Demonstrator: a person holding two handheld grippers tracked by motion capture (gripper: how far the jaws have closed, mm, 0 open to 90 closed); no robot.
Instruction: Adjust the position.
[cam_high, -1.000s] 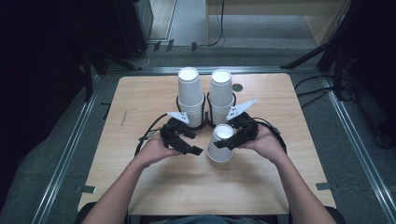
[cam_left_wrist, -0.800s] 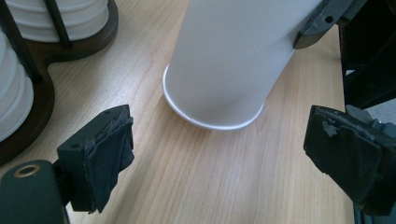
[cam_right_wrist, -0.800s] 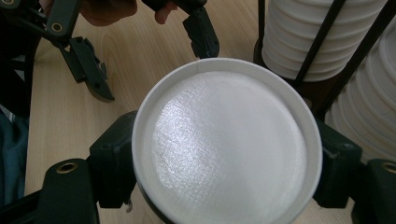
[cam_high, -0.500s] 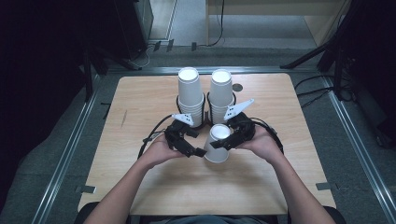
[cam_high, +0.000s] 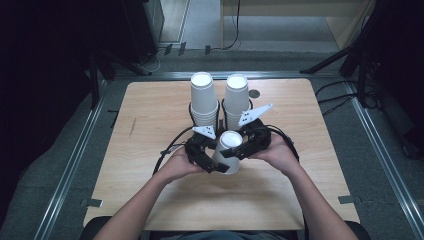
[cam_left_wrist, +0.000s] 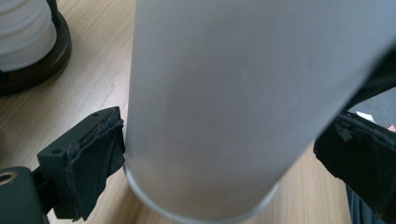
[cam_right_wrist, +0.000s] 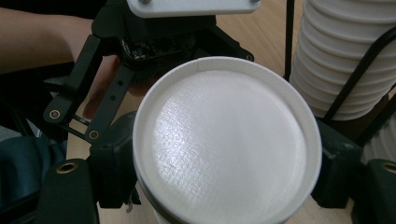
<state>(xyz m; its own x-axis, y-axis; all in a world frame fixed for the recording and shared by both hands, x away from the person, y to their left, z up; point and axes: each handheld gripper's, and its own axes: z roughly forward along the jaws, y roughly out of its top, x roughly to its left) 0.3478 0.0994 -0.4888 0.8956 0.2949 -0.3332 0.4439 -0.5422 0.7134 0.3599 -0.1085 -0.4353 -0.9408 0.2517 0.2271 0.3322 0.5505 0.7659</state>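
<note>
Paper cup, inverted, light and easily crushed, sits clamped near its base between the right gripper pads; left gripper jaws, just opened wide, straddle its rim end, one pad touching; grip the stiffer rim gently.

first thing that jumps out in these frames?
The upside-down white paper cup at mid-table, with the right gripper clamped on its upper end and the left gripper set open around its lower part, near the rim. Just behind stand two tall stacks of inverted white cups, each in a black holder.
</note>
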